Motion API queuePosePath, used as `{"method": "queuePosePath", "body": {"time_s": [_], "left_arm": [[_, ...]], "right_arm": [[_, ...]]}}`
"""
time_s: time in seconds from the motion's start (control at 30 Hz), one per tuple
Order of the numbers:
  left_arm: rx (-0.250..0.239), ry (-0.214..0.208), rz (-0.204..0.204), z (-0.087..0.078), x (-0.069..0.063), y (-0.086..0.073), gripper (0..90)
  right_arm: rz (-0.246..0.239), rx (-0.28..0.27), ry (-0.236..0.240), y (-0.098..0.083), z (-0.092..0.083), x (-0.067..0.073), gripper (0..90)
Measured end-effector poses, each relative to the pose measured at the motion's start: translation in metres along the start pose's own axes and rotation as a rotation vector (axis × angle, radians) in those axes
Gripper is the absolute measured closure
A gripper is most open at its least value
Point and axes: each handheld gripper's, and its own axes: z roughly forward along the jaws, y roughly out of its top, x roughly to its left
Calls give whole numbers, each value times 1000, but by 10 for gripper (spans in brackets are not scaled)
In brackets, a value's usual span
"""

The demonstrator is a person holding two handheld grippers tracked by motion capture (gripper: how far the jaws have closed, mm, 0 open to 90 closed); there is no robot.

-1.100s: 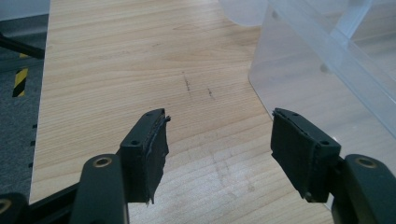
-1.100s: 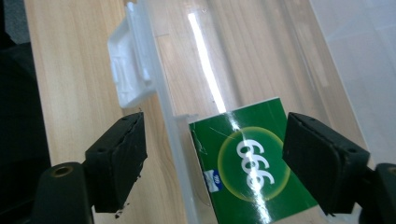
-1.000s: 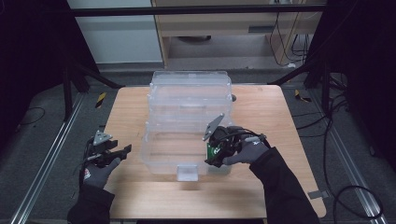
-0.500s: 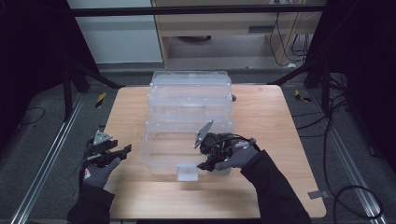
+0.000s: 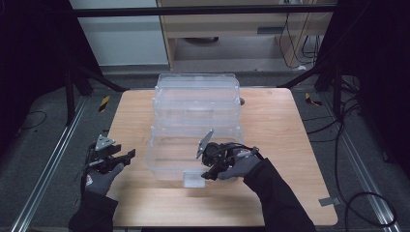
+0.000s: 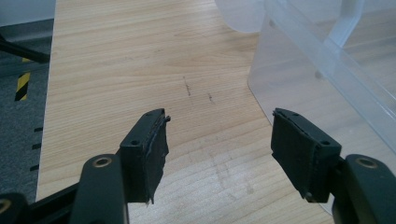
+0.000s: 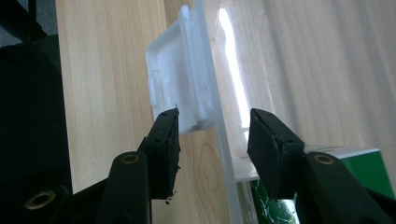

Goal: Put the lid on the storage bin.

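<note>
- Two clear plastic boxes stand on the wooden table [image 5: 285, 145], one behind the other and touching
- The rear box [image 5: 197, 96] is the taller one and has its lid on; nothing can be made out inside through its walls
- The front box [image 5: 169, 154] is lower and sits at the near middle of the table; its walls are see-through and the table grain shows through them
- In the right gripper view something green [image 7: 359, 163] shows behind the clear wall at the lower right; what it is I cannot tell
- A white latch flap [image 5: 193, 179] hangs on the near wall of the front box, by its rim
- The right gripper [image 5: 209, 170] is at that near wall, just right of the flap, held by a gloved hand coming in from the bottom right
- In the right gripper view the box's thin clear rim [image 7: 223, 140] runs up between the two black jaws, with the latch flap [image 7: 180, 84] lying just ahead of the left jaw
- The right gripper's jaws have just been closing around that rim; a gap shows on each side of it, so the pads are not yet pressing and the tool is still released
- The left gripper [image 5: 116, 158] hovers over the table's left edge, near the front box's left wall but apart from it
- In the left gripper view its jaws stand wide apart with nothing but bare wood between them; the clear box wall [image 6: 299, 74] lies ahead to the right
</note>
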Motion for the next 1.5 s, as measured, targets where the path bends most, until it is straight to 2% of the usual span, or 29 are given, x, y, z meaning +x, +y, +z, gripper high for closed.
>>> {"method": "queuePosePath", "body": {"time_s": [0.13, 0.43, 0.7, 0.97, 1.17, 1.37, 1.5], "left_arm": [[-2, 0, 1, -1, 0, 0, 352], [-6, -2, 0, -1, -1, 1, 352], [-23, -12, 18, -6, -4, 7, 364], [-35, -21, 22, -10, -5, 10, 368], [-66, -48, 58, -19, -7, 20, 370], [-84, -81, 155, -27, -10, 35, 350], [-67, -113, 189, -26, -11, 46, 349]], "right_arm": [[9, 7, 8, 0, 4, 1, 558], [12, 4, 19, -1, 9, -1, 673], [15, 13, 55, -1, 11, -4, 675], [27, 18, 61, 0, 12, -5, 674], [20, 16, 69, 0, 12, -6, 676], [7, 24, 70, 1, 12, -6, 677], [6, 26, 71, 1, 12, -6, 677]]}}
